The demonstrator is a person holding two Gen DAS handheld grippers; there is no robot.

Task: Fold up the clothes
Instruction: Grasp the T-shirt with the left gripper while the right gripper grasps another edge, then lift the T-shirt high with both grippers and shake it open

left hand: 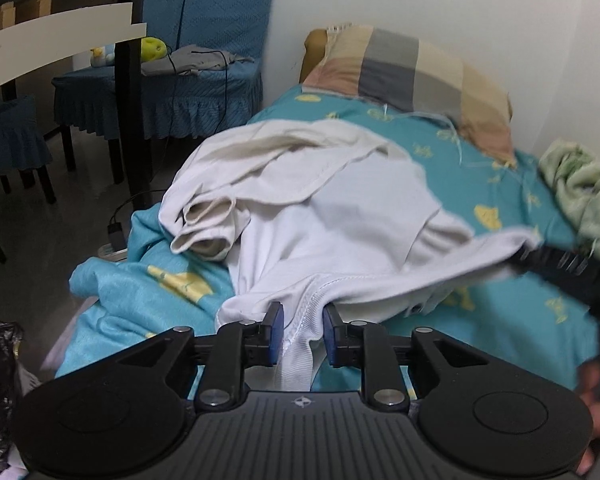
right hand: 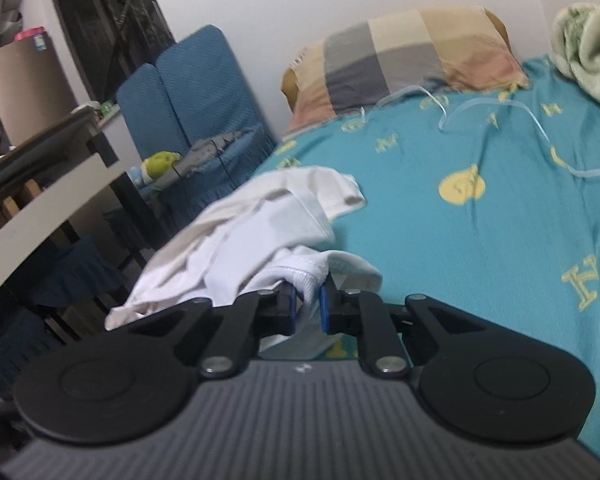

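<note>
A white shirt (left hand: 332, 208) lies crumpled on the teal bed sheet (left hand: 480, 168). My left gripper (left hand: 303, 316) is shut on a stitched edge of the shirt, which bunches between the blue pads. In the left wrist view the right gripper (left hand: 556, 264) reaches in from the right, blurred, at the shirt's other edge. In the right wrist view my right gripper (right hand: 306, 300) is shut on a ribbed edge of the white shirt (right hand: 240, 240), which trails off to the left over the bed side. The teal sheet (right hand: 480, 232) spreads to the right.
A checked pillow (left hand: 412, 68) lies at the bed head by the white wall. A pale green blanket (left hand: 580, 192) sits at the right. Blue-covered chairs (left hand: 204, 80) and a table with a white edge (left hand: 52, 44) stand left of the bed. A power strip (left hand: 114, 240) lies on the floor.
</note>
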